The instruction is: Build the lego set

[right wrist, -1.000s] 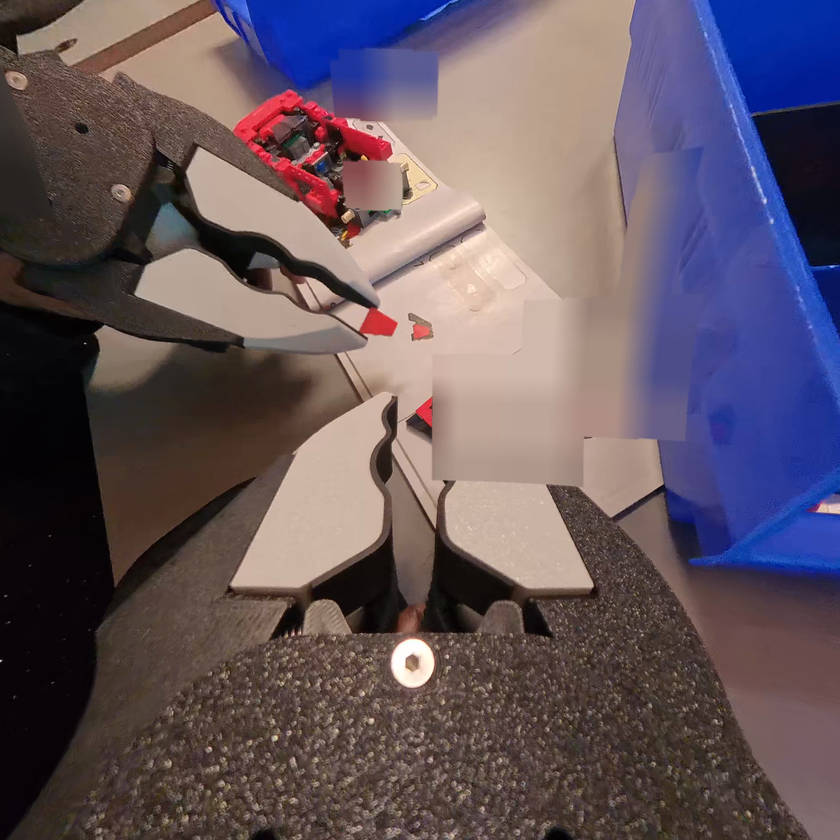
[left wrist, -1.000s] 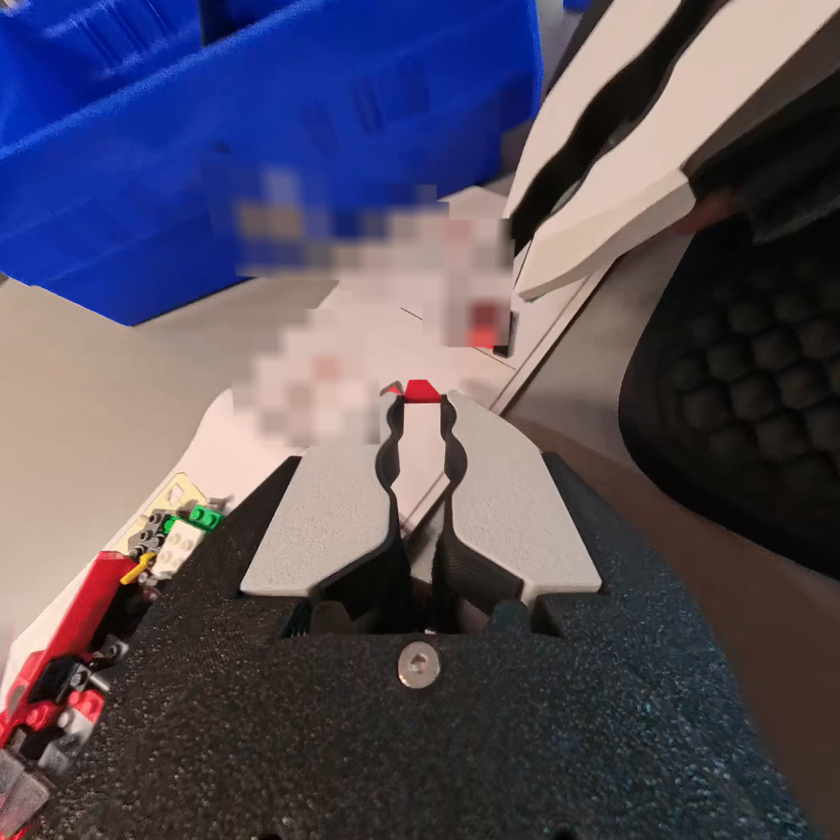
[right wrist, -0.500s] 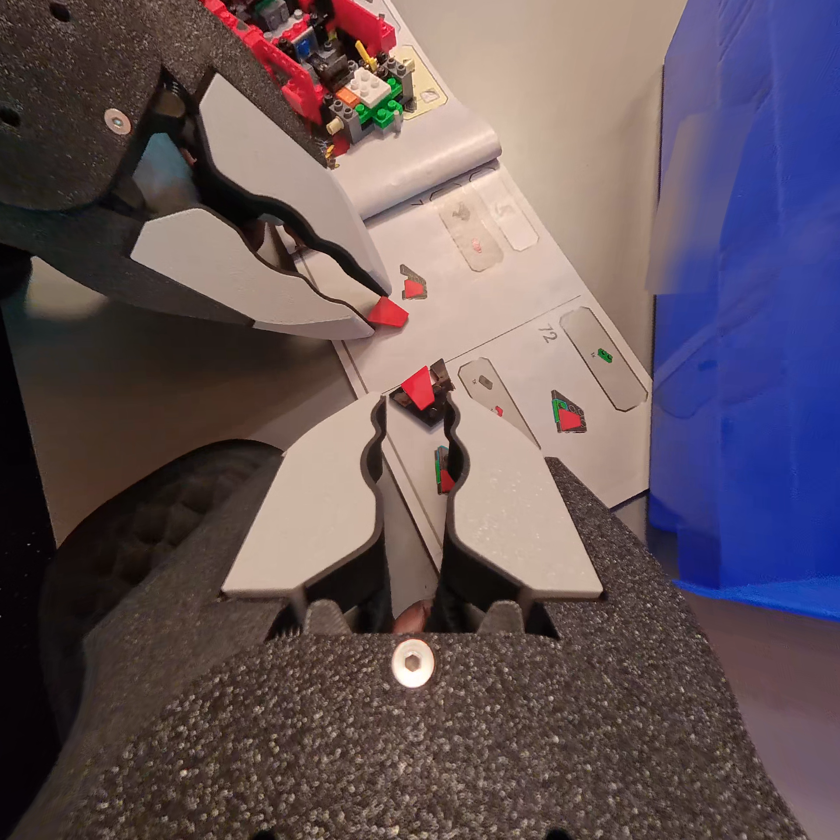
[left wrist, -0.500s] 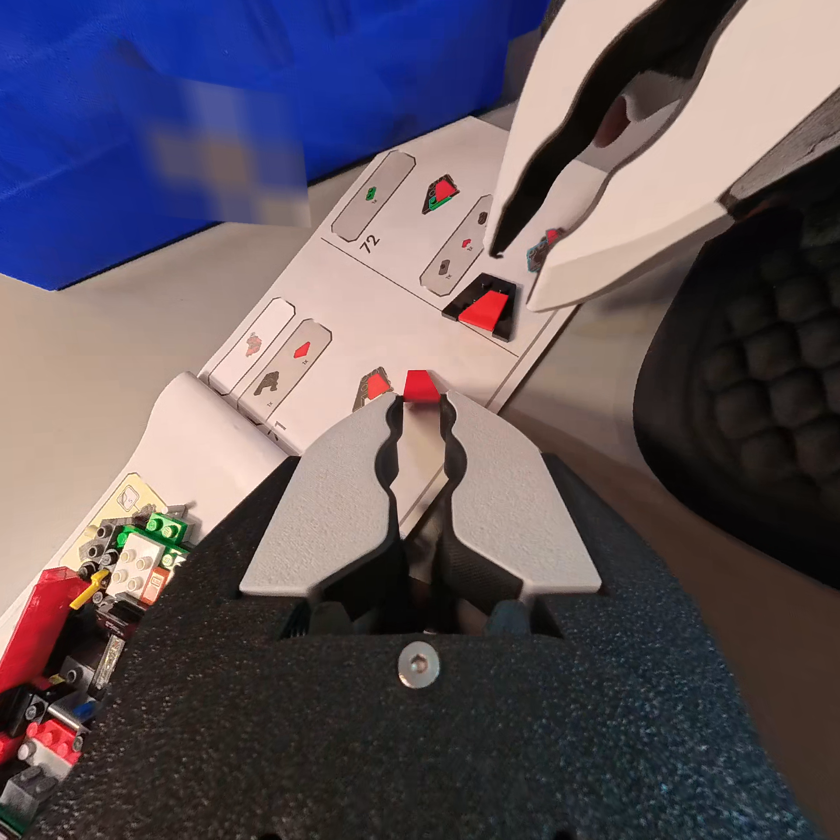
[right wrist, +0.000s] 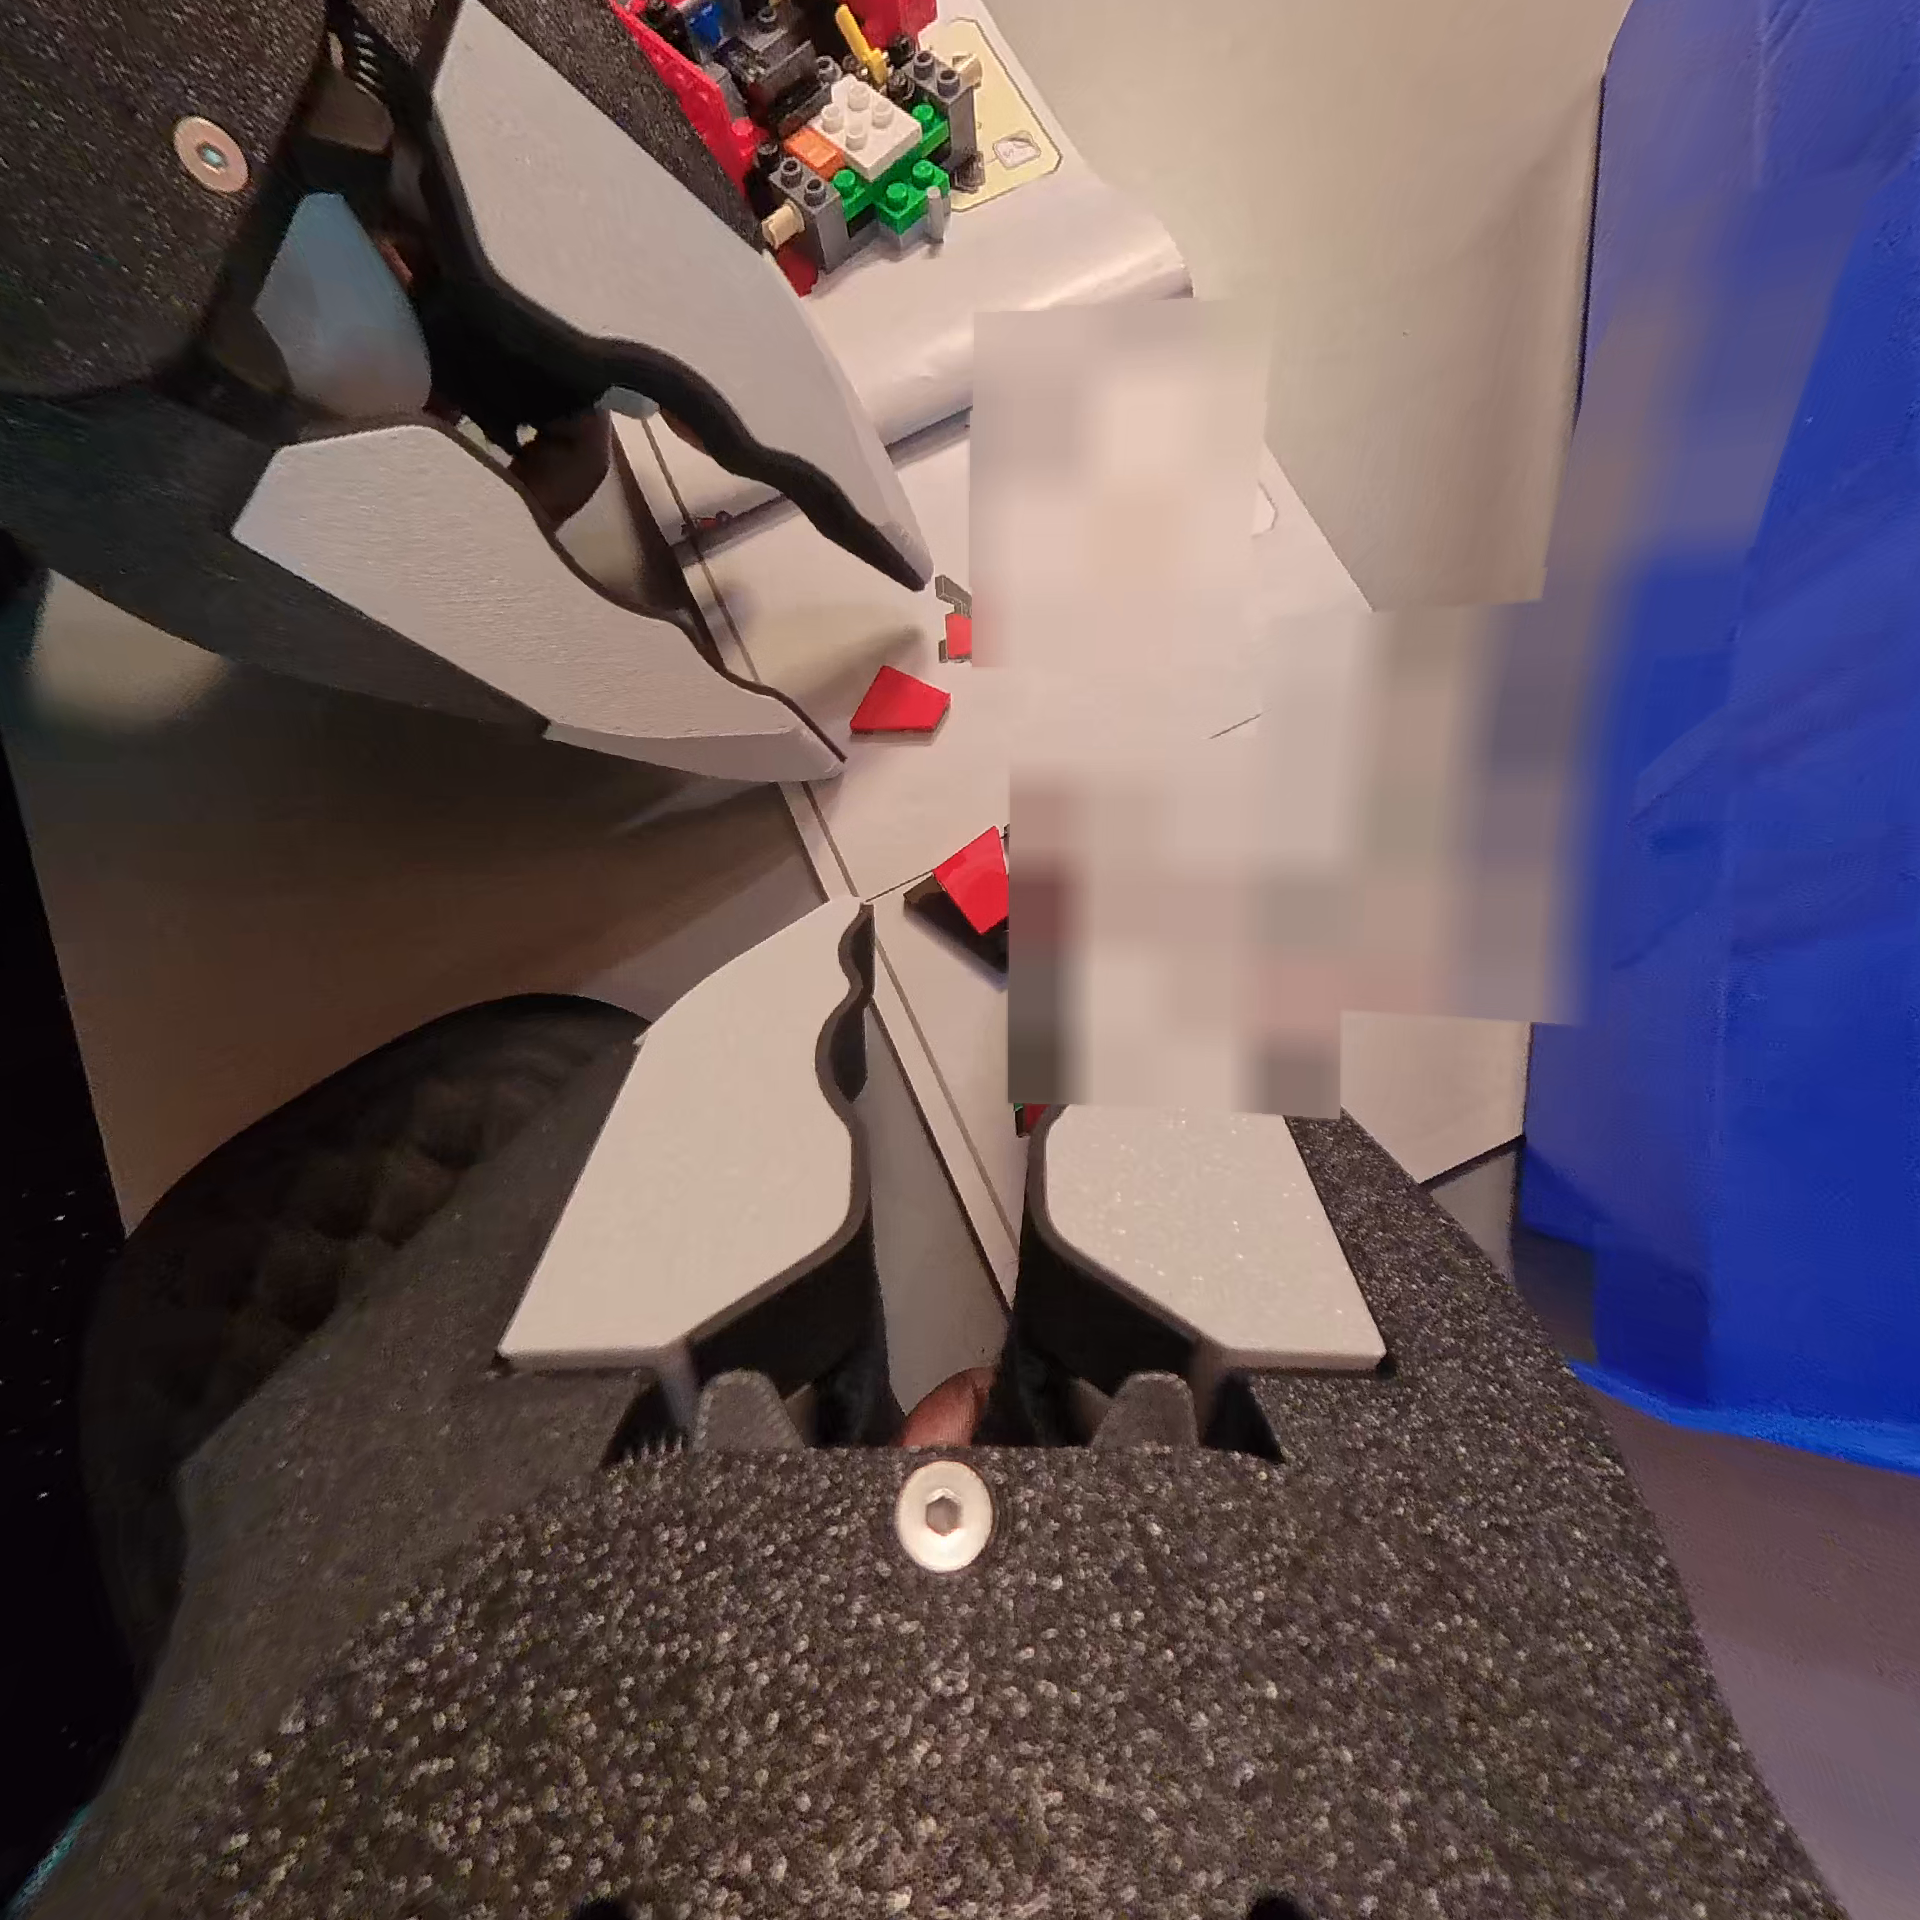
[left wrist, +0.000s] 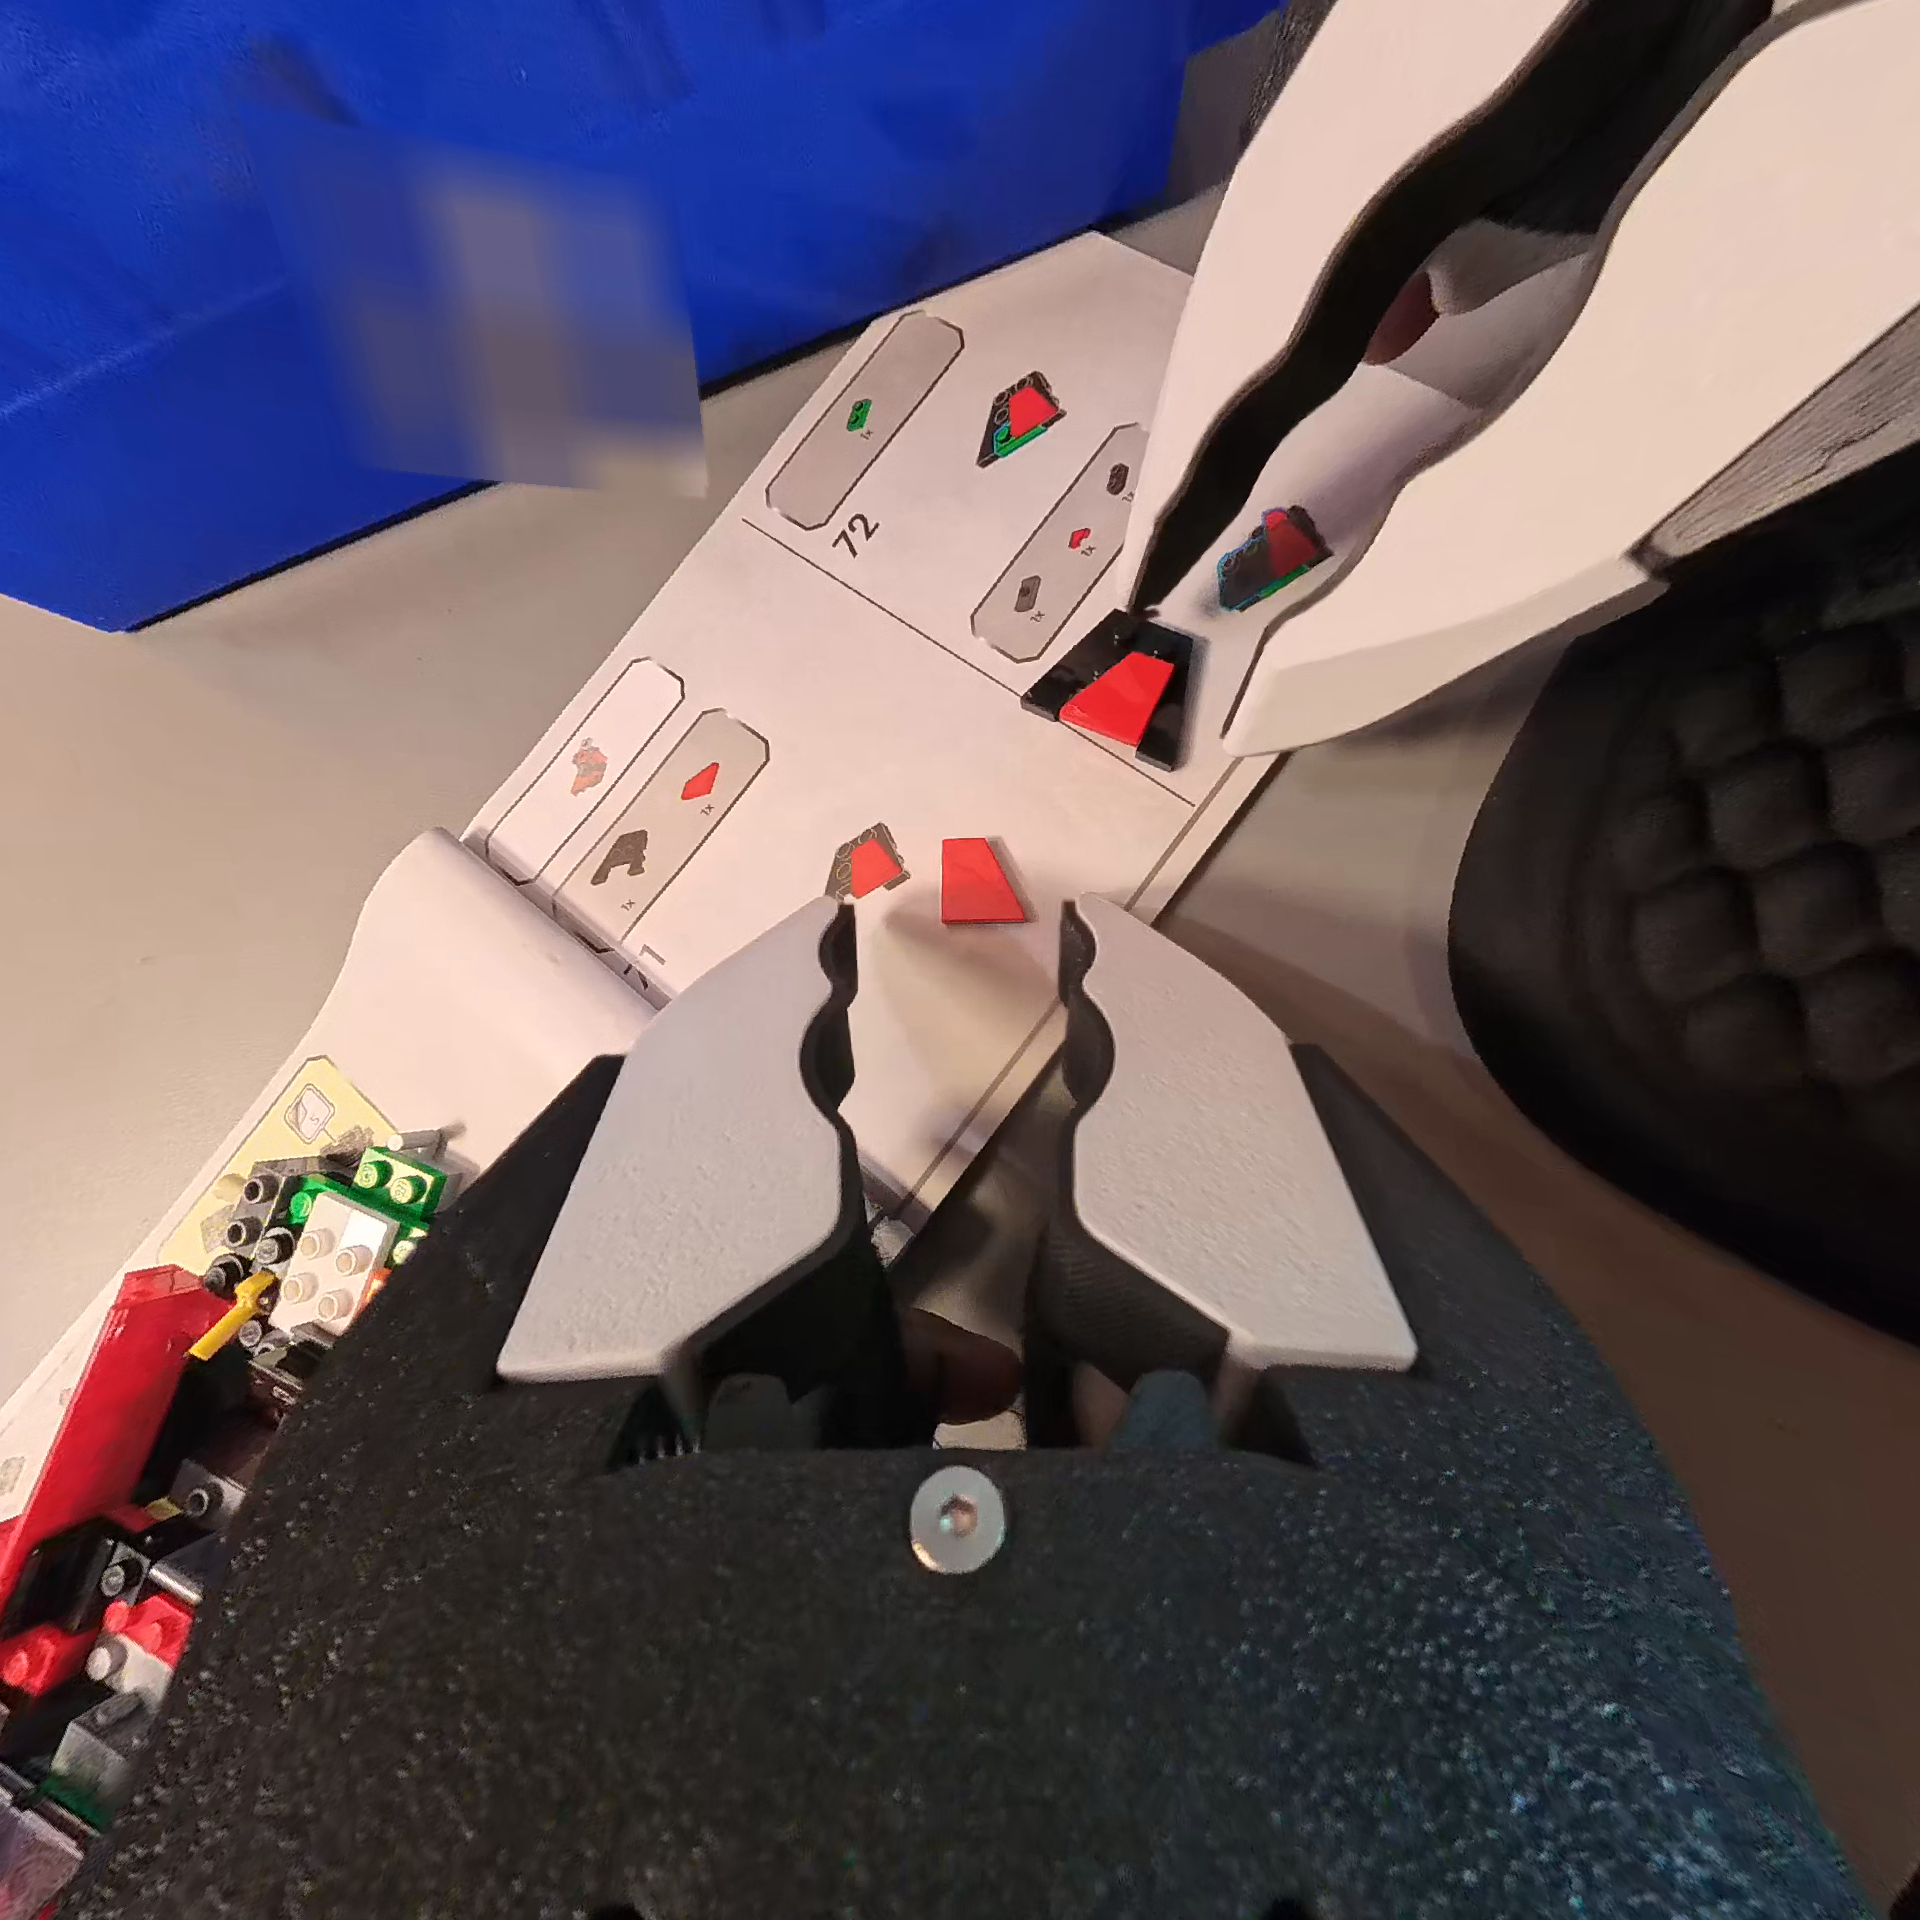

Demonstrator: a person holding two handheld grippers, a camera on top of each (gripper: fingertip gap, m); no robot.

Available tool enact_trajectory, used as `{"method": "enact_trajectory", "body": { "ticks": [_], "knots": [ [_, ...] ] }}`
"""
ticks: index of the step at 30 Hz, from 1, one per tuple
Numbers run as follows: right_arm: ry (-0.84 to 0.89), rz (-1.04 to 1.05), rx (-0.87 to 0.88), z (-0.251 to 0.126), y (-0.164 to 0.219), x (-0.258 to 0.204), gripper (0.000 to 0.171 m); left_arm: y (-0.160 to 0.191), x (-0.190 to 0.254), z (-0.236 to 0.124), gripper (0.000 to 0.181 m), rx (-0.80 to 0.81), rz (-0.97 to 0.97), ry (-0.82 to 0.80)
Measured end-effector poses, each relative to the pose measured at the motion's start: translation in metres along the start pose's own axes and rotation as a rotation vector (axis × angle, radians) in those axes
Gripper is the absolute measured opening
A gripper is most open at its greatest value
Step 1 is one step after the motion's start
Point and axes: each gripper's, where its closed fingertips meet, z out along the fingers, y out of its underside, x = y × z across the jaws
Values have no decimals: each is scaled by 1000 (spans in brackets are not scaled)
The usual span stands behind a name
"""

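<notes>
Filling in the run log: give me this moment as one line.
left hand-held gripper: open, empty | loose red tile: flat on booklet | right hand-held gripper: open at black-and-red piece

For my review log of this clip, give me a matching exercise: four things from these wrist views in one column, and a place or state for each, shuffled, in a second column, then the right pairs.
Things:
1. left gripper
2. loose red wedge tile
3. black plate with a red tile on it
4. partly built model

Places or states:
A. at the tips of the right gripper
B. on the folded-back end of the instruction booklet
C. open, holding nothing
D. lying flat on the page, just ahead of the left gripper's tips

Pairs: 1-C, 2-D, 3-A, 4-B
</notes>
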Motion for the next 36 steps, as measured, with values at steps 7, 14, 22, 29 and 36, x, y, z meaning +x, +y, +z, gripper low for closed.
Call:
{"method": "enact_trajectory", "body": {
  "ticks": [7, 14, 22, 29, 36],
  "knots": [
    [0, 1, 23, -2, -3, 0, 28, -2, 2, -4, 43, 16, -13, 14],
    [53, 0, 75, -8, -13, 1, 31, -11, 0, -25, 57, 103, -50, 6],
    [393, 63, 324, -52, -51, -5, 104, -35, -25, -120, 146, 419, -182, -221],
    [643, 49, 340, -64, -42, -32, 142, -3, -28, -179, 146, 546, -282, -338],
    [662, 86, 361, -59, -38, -48, 141, 29, -35, -188, 146, 474, -290, -408]
  ]
}}
